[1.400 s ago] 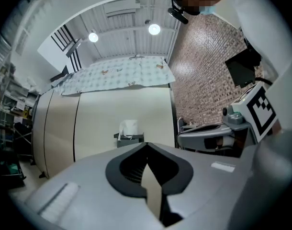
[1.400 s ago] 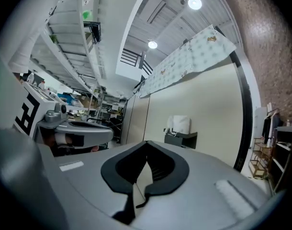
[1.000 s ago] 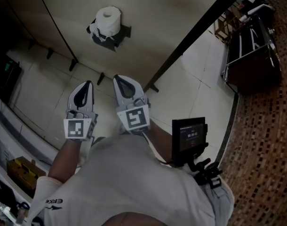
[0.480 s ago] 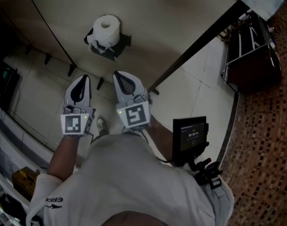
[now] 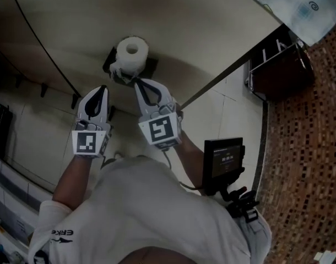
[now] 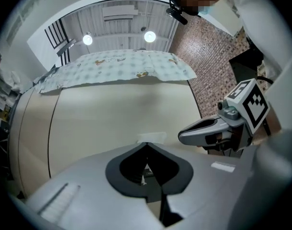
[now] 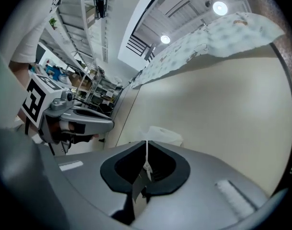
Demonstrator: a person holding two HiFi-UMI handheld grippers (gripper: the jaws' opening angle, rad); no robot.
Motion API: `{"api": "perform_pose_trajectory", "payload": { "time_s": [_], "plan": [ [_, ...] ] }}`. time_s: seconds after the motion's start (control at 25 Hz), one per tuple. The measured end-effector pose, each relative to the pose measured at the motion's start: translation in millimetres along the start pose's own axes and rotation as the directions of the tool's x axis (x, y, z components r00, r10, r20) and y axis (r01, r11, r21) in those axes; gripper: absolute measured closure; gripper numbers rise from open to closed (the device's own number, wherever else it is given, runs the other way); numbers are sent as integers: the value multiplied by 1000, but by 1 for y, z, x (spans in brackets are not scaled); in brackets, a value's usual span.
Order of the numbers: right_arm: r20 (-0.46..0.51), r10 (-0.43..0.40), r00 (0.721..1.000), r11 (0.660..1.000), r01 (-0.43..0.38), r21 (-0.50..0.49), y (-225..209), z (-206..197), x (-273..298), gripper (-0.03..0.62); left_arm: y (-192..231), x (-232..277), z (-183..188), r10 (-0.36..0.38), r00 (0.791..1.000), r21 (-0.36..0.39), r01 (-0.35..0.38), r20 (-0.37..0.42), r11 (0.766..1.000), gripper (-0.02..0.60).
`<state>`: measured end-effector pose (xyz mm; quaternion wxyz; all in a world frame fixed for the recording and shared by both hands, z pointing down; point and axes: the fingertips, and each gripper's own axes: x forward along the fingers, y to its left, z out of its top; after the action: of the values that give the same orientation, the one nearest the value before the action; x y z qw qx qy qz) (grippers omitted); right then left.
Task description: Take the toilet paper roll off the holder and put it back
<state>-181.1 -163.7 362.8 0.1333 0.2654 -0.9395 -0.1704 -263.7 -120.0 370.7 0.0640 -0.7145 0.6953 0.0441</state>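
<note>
From the head view, the toilet paper roll (image 5: 131, 53) sits on its dark holder (image 5: 151, 66) against the beige partition (image 5: 212, 21) at upper centre. Pale tiles (image 5: 223, 120) and brown mosaic floor (image 5: 305, 147) lie to the right. The right gripper (image 5: 137, 82) reaches just under the roll, with the left gripper (image 5: 103, 88) beside it.

In the left gripper view its jaws are pressed together and empty, under ceiling lights (image 6: 149, 36).

In the right gripper view its jaws have just parted a hairline and hold nothing.

Holder (image 5: 152, 66): mostly behind the toilet paper roll (image 5: 131, 53); we see only its dark edges.
Roll's lower edge: covered by the right gripper (image 5: 139, 83); touching or not, we cannot tell.
Screen (image 5: 223, 159): print too small for us to read.
Cloth (image 5: 292, 4): cut off at the top and right edges.
Shelves (image 7: 84, 87): blurred clutter, nothing we can name.
</note>
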Motion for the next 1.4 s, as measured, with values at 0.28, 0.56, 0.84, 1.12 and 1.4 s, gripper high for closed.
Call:
{"api": "perform_pose_trajectory", "payload": {
  "time_s": [0.28, 0.56, 0.84, 1.12, 1.4],
  "plan": [
    [-84, -20, 996, 988, 6, -155, -25, 16, 17, 486, 8, 27, 9, -66, 998, -8, 66, 5, 998, 579],
    [-248, 72, 966, 914, -164, -371, -24, 21, 35, 380, 10, 33, 12, -72, 997, -12, 72, 30, 997, 578],
    [-373, 82, 924, 825, -273, -495, -22, 10, 73, 315, 25, 40, 7, -58, 998, -6, 58, 34, 998, 578],
    [-504, 33, 863, 735, -363, -572, -23, -8, 73, 296, 28, 29, 6, -17, 1000, -11, 17, 8, 1000, 578],
    [-538, -8, 843, 692, -383, -611, -23, -14, 76, 324, 27, 29, 7, -30, 999, -10, 30, 19, 1000, 578]
  ]
}}
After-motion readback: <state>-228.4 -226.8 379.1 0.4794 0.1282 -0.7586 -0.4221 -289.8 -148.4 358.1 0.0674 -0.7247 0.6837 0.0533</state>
